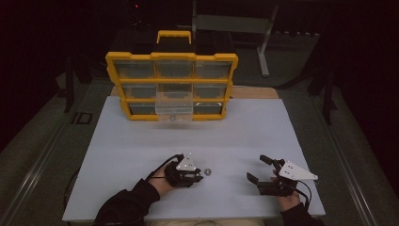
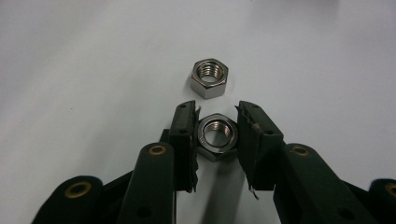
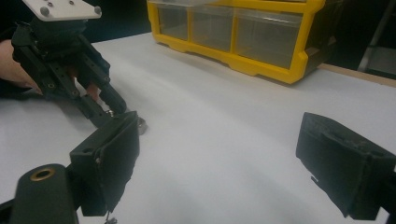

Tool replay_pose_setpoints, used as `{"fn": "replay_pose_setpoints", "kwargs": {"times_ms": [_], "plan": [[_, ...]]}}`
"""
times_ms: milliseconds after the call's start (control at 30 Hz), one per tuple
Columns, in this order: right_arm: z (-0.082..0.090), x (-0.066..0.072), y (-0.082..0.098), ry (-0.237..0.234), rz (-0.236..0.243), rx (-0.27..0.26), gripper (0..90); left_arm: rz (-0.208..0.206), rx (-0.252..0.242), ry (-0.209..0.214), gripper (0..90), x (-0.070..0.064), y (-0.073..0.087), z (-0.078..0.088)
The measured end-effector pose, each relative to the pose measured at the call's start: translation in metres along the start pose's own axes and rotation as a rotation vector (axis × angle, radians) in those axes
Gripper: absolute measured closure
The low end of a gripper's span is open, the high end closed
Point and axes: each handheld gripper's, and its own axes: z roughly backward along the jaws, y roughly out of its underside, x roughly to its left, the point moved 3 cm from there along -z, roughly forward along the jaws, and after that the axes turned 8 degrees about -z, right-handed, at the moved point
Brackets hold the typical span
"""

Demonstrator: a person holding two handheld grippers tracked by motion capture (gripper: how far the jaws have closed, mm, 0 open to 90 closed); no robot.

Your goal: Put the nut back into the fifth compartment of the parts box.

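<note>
Low in the centre of the left gripper view, the left gripper [image 2: 216, 135] pinches a steel hex nut [image 2: 216, 137] between its two black pads, one pad on each side, the nut lying flat on the white board [image 2: 84, 70]. A second nut [image 2: 209, 78] sits just above it in the frame, near but apart from the jaw tips, threaded bore facing up.

In the high view, the left gripper [image 1: 200, 175] is at lower centre, held by a hand in a dark sleeve, with one nut [image 1: 207, 172] visible just right of its tips. The right gripper [image 1: 258, 170] is at lower right, well apart from the nuts, jaws spread wide with nothing between them; the right gripper view confirms the wide gap over bare board.

At upper centre stands a yellow drawer cabinet [image 1: 172, 86] on the far edge of the board. One clear drawer [image 1: 174, 107] in its bottom row is pulled out; a small item lies inside, too small to identify.
</note>
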Motion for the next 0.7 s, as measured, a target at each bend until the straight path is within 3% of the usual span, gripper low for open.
{"fn": "replay_pose_setpoints", "kwargs": {"times_ms": [400, 700], "plan": [[0.0, 0.0, 0.0, 0.0, 0.0, 0.0, 13.7, 0.004, 0.005, 0.008, 68.7, 0.0, -0.005, 0.009], [0.0, 0.0, 0.0, 0.0, -0.001, 0.0, 13.7, 0.037, -0.017, -0.039, 68.8, 0.01, -0.013, 0.034]]}}
